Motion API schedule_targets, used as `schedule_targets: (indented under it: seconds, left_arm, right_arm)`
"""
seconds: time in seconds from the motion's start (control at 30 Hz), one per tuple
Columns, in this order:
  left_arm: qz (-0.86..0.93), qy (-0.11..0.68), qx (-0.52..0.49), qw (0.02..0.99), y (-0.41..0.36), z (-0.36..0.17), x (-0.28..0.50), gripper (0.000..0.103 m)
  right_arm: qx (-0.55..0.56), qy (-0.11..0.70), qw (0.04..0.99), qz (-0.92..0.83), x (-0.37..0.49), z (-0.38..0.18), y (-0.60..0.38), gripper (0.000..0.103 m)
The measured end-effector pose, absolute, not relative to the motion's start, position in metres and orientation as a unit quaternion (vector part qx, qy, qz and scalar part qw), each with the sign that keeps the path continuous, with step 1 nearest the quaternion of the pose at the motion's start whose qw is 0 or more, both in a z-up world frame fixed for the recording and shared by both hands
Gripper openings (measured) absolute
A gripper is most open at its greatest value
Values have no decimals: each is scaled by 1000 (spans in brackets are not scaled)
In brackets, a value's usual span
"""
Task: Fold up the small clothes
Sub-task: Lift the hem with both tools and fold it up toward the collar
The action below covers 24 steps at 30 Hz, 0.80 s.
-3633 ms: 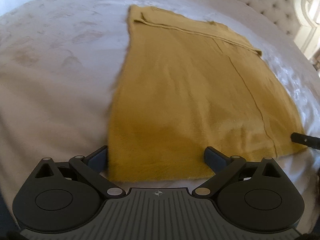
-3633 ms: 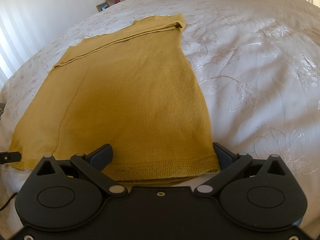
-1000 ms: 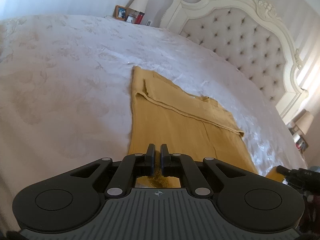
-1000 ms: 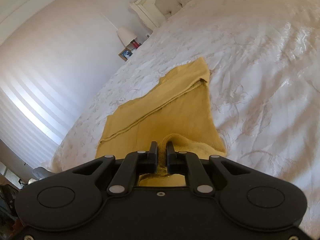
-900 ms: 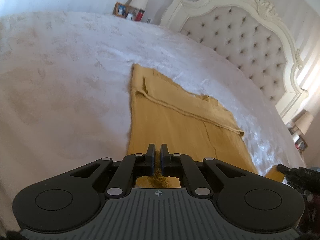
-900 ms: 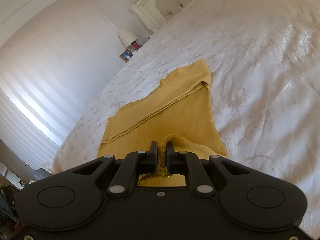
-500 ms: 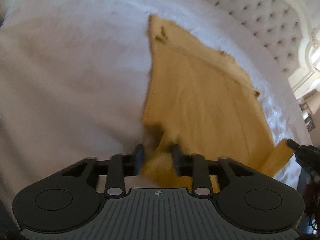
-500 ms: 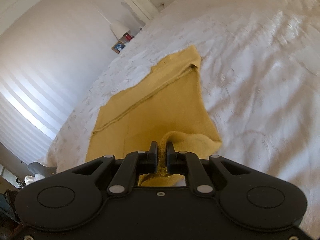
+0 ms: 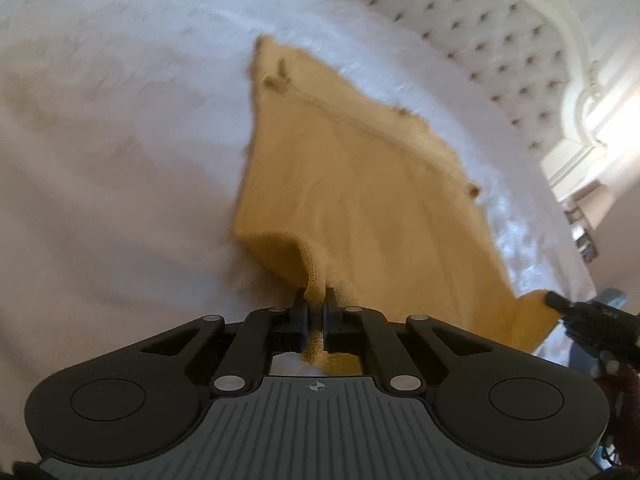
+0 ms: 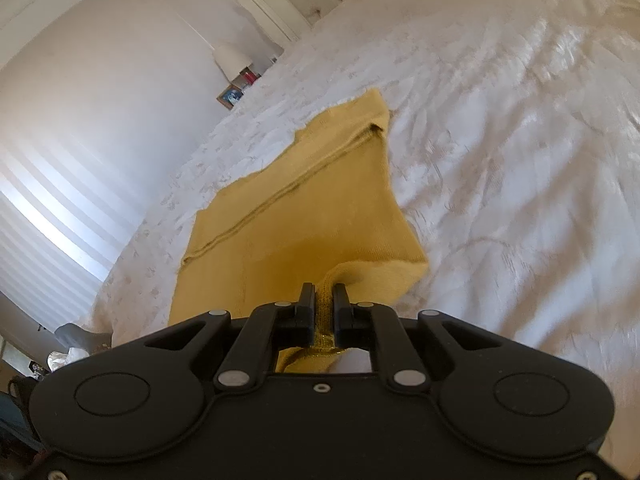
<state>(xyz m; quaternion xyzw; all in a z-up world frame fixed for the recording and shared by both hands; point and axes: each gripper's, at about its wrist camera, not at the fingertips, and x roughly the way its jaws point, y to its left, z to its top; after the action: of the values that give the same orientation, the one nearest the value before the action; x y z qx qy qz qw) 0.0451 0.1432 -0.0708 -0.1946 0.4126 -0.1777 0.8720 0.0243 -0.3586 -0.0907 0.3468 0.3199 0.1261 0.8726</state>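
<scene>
Two tongs, both clenched on the same mustard-yellow knitted garment [image 9: 360,184]. Left tongs [image 9: 315,306] pinch a bunched bit of the near hem at the left corner; fabric shows between the pads and hangs below them. Its jaws have just opened and closed again, and cloth sits between them now. Right tongs [image 10: 324,300] grip the near right corner, with the ribbed hem edge visible in the gap. In the left view the right tongs appear at the far right, holding the other lifted corner.

Garment lies on the white embroidered bedspread [image 10: 520,140], with its far end flat and a seam running across near the top. Near edge is raised off the bed at both corners, sagging between them. Tufted cream headboard [image 9: 500,32] behind; a lamp [image 10: 232,58] on the far side.

Handling, judged: light, soft, floppy knit, no stiffness, so the middle droops and the edge can roll. It stretches, so uneven pulling would skew the fold. Not fragile, not slippery; knit grips the pads fine, but a shallow pinch on the hem could slip out. Best hold is right at the hem corners, both layers caught, as now. Next likely carries the near edge toward the far end; keep corners level and apart so the cloth stays taut.
</scene>
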Motion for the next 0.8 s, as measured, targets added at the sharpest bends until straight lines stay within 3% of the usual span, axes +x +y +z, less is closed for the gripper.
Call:
schedule_targets:
  seconds: [0.37,0.47,0.5,0.53,0.57,0.8]
  left_arm:
    - [-186,332,-258,888,155,-18,108,6]
    - [-188,326,-239,895,146,-14,116,6]
    - [-191,327,-236,895,144,-15,115,6]
    - [-194,330,-234,894,141,-18,113,6]
    - [-196,334,-232,892,141,-20,111,6]
    - [-185,358,-244,882,147,-37,97,6]
  right_arm:
    - [351,254,891,138,94,-54,-376,14]
    - [322,288,892,132,110,-54,-373,23]
    - [307,311,891,125,112,-58,-369,33]
    - [296,326,890,117,111,-62,-366,53]
    - [287,341,889,109,107,-67,-364,60]
    - [296,387,870,74,60,-96,-356,62]
